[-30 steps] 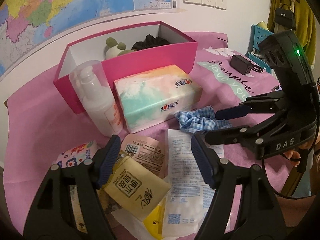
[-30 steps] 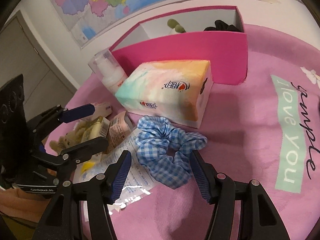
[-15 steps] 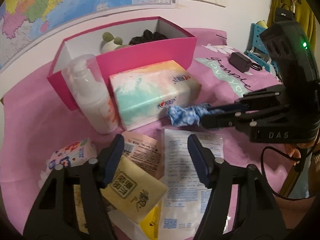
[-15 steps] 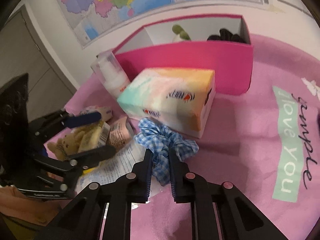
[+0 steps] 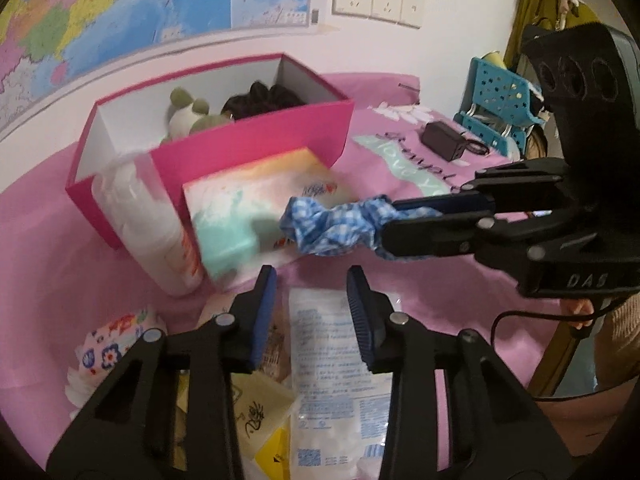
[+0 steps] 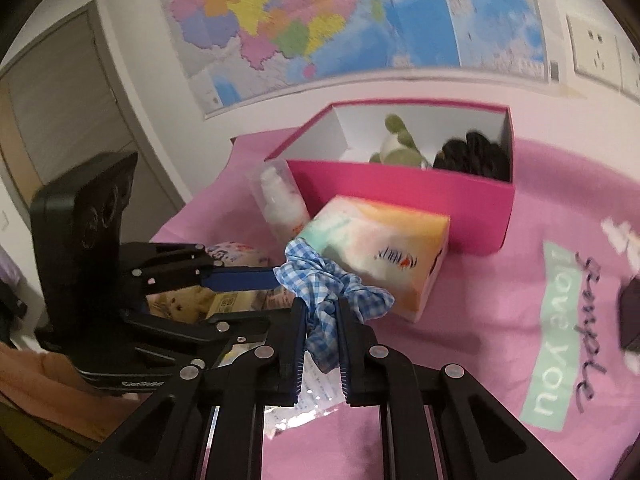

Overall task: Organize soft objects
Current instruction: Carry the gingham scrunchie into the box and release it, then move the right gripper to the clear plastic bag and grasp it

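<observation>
Scrunchie (image 6: 334, 294) | clamped in my right tongs (image 6: 320, 334), lifted before tissue pack (image 6: 380, 256) | light, floppy, bunched fabric is my hold | left tongs (image 5: 312, 300) empty, just narrowing, part apart | pink box (image 6: 400, 196) likely destination

Both claws matte black plastic, silver rivets at linkage pivots, ribbed blue pads. Right claw (image 5: 382, 226) marked "DAS", black cable trailing. Left claw (image 5: 311, 312) body lettered white, partly legible.
</observation>
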The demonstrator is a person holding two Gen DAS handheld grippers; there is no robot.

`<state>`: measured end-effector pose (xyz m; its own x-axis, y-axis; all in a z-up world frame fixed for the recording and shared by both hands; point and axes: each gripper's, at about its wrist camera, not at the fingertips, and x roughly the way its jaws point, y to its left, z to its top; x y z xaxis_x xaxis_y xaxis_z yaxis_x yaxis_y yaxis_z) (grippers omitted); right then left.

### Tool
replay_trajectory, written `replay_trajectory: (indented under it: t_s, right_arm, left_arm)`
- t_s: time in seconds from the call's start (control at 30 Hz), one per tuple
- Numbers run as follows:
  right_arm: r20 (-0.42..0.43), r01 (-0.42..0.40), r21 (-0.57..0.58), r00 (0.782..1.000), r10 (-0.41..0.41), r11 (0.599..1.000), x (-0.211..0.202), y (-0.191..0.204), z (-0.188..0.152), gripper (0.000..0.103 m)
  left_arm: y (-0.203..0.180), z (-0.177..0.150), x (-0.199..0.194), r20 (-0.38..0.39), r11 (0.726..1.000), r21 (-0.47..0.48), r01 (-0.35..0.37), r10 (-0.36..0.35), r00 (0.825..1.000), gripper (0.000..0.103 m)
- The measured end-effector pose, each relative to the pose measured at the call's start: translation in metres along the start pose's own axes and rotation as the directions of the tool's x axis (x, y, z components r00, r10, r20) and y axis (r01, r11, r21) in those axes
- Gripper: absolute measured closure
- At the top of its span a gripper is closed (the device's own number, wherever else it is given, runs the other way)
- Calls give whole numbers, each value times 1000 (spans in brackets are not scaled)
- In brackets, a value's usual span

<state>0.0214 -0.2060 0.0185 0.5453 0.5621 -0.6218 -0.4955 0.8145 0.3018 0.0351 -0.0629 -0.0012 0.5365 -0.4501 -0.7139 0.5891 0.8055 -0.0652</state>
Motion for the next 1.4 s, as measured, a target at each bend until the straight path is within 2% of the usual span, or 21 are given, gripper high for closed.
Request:
replay_trajectory:
  t_s: [0.07, 0.13, 0.27, 0.5, 0.6, 0.7, 1.1, 1.2, 1.27, 1.4]
  right_arm:
    - [9, 6, -19, 1000, -6, 1000, -1, 1, 5, 89]
    - [22, 15, -40, 1000, -14, 999, -2, 2, 9, 89]
    - [58, 34, -82, 998, -29, 996, -7, 4, 24, 89]
    - [116, 100, -179, 990, -80, 979, -8, 5, 60, 89]
    - [128, 128, -214, 986, -103, 968, -1, 3, 75, 89]
    - [132, 151, -241, 984, -122, 959, 10, -3, 89, 89]
    - [57, 200, -272, 980, -192, 941, 64, -38, 116, 88]
    - [13, 211, -248, 977, -214, 945, 79, -49, 117, 82]
    - [-18, 213, -220, 975, -223, 952, 86, -55, 115, 73]
    - [-36, 188, -151, 980, -195, 970, 83, -65, 112, 67]
  left_arm:
    - [3, 6, -4, 13, 1000, -7, 24, -23, 1000, 65]
    - [9, 16, -10, 30, 998, -22, 63, -63, 998, 72]
    - [16, 34, -14, 52, 997, -26, 77, -76, 996, 74]
    - [30, 72, -4, 60, 996, -36, 78, -76, 995, 75]
    - [35, 89, 3, 57, 997, -42, 68, -66, 996, 82]
    - [44, 104, 12, 44, 996, -65, 54, -51, 998, 83]
    - [72, 131, 62, -56, 988, -151, -24, 16, 998, 88]
    - [73, 130, 68, -67, 986, -156, -52, 42, 997, 88]
    - [72, 129, 67, -64, 987, -150, -65, 56, 996, 88]
    - [73, 124, 58, -42, 987, -136, -83, 78, 996, 85]
